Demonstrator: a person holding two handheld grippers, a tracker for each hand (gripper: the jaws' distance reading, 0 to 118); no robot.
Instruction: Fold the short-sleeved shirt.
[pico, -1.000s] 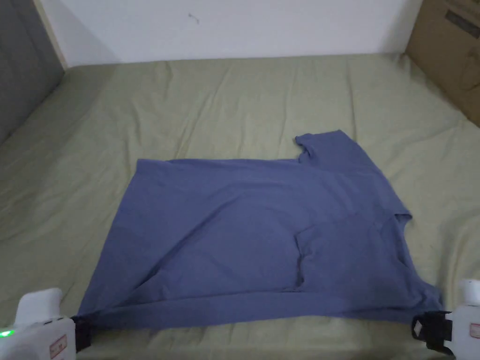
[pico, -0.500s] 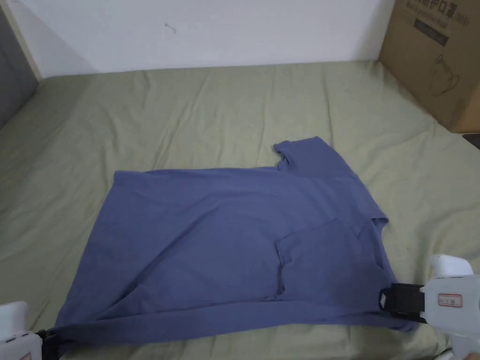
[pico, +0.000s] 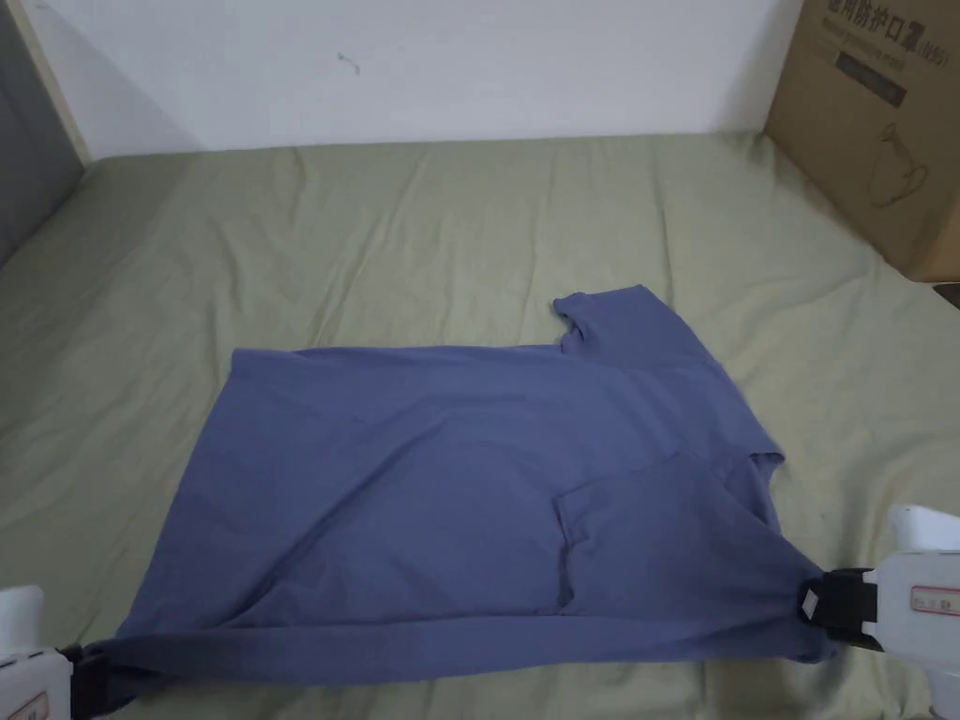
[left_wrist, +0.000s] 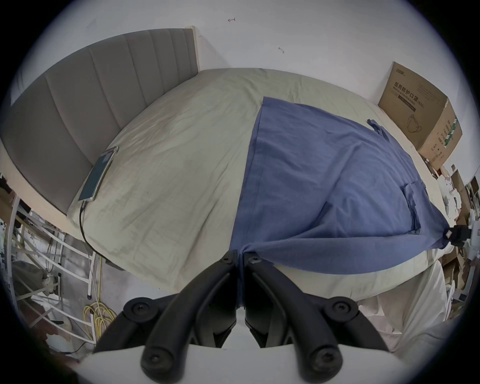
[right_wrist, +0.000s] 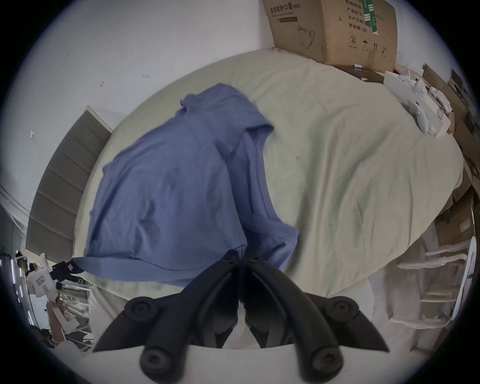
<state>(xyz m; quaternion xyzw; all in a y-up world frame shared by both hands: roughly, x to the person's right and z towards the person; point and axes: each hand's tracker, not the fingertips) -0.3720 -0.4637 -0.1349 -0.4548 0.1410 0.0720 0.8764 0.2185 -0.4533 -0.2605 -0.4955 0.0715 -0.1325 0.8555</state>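
Since a moment ago the right gripper (pico: 814, 605) has drawn outward to the right, so the near edge of the shirt (pico: 450, 469) now runs taut between it and the left gripper (pico: 89, 677). The shirt lies on the bed (pico: 469, 225), hem to the left and collar to the right, with the near sleeve already folded in over the chest and the far sleeve spread flat. Each gripper's fingers (left_wrist: 228, 262) are pinched tight on cloth at a near corner: the left on the hem end, the right (right_wrist: 240, 256) on the shoulder end.

The likely trouble is the thin bite. Pulled harder, a corner could slip from the fingers, or the tucked sleeve could drag open when the edge is lifted across. Uneven lifting would skew the fold.
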